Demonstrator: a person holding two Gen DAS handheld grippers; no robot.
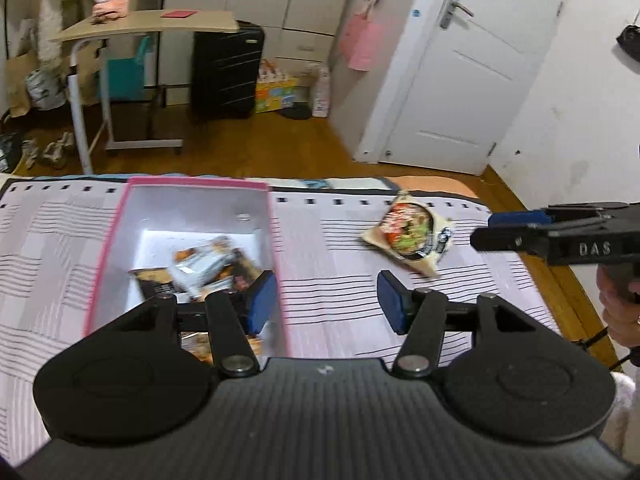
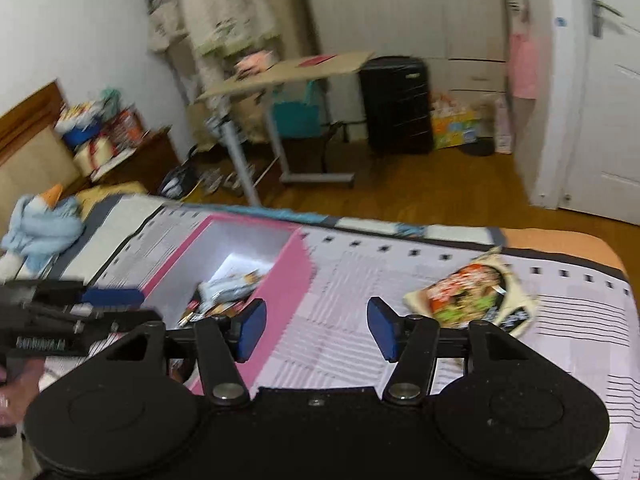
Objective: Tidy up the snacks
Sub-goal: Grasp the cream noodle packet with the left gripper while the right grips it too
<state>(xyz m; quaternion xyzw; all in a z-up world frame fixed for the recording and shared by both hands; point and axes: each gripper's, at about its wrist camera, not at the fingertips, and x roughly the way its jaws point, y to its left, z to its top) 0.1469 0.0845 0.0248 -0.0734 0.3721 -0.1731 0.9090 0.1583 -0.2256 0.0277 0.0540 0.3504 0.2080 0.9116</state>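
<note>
A pink box [image 1: 188,185] with a white inside lies on the striped bed cover, and several snack packets [image 1: 208,268] are piled in it. To its right a cream noodle packet [image 1: 412,232] lies loose on the cover. My left gripper [image 1: 326,300] hovers above the box's right wall, open, with nothing between its blue pads. My right gripper [image 1: 492,229] reaches in from the right beside the noodle packet. In the right wrist view, the right gripper [image 2: 316,330] is open and empty between the box [image 2: 280,292] and the noodle packet [image 2: 468,292]. The left gripper [image 2: 136,306] shows at the left.
The bed cover [image 1: 60,232] ends at a far edge, with wooden floor [image 1: 260,148] beyond it. A rolling side table [image 1: 152,26], a black suitcase [image 1: 228,72] and a white door [image 1: 472,80] stand behind. A blue plush toy [image 2: 40,224] lies at the bed's left.
</note>
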